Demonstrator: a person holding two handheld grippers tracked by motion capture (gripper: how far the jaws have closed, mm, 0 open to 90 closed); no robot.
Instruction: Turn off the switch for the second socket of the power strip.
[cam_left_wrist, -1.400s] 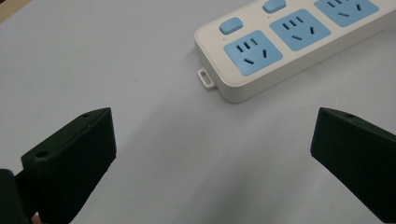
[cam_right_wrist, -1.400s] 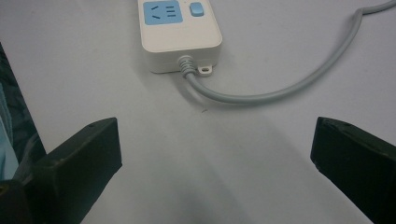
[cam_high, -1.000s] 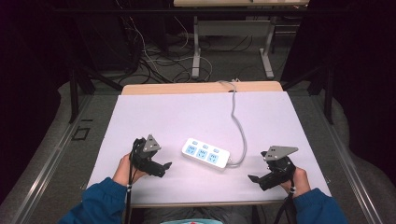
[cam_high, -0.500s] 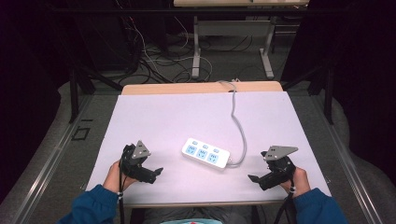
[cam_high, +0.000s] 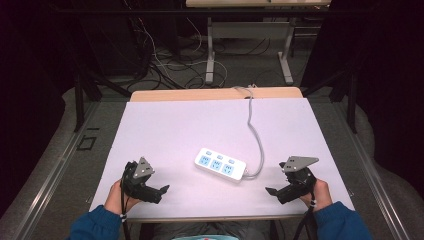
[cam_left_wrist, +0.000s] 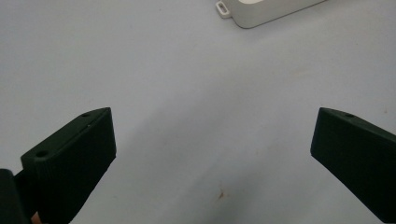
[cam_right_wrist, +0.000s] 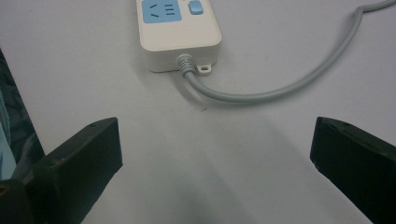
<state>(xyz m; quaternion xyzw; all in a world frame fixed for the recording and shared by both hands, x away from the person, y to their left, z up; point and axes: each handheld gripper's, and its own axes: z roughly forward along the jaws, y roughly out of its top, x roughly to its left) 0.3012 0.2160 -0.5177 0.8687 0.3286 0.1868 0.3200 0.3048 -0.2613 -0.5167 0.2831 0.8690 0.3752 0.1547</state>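
Note:
A white power strip (cam_high: 220, 164) with three blue sockets lies near the front middle of the white table (cam_high: 190, 125). Its grey cable (cam_high: 256, 140) loops off the right end and runs to the far edge. My left gripper (cam_high: 162, 192) rests at the front left, open, jaws wide apart with bare table between them; a corner of the strip (cam_left_wrist: 266, 11) shows far ahead. My right gripper (cam_high: 270, 191) sits at the front right, also open, facing the strip's cable end (cam_right_wrist: 180, 32) and the curved cable (cam_right_wrist: 289, 84).
The table's wooden far edge (cam_high: 215, 94) borders a dark floor with tangled cables (cam_high: 160, 60) and a metal table frame (cam_high: 247, 35). Blue sleeves (cam_high: 95, 225) come in at the bottom. A rail (cam_high: 55, 170) runs along the left side.
My left gripper has drawn back toward the front left corner of the table, away from the strip. The right gripper and the strip have stayed put.

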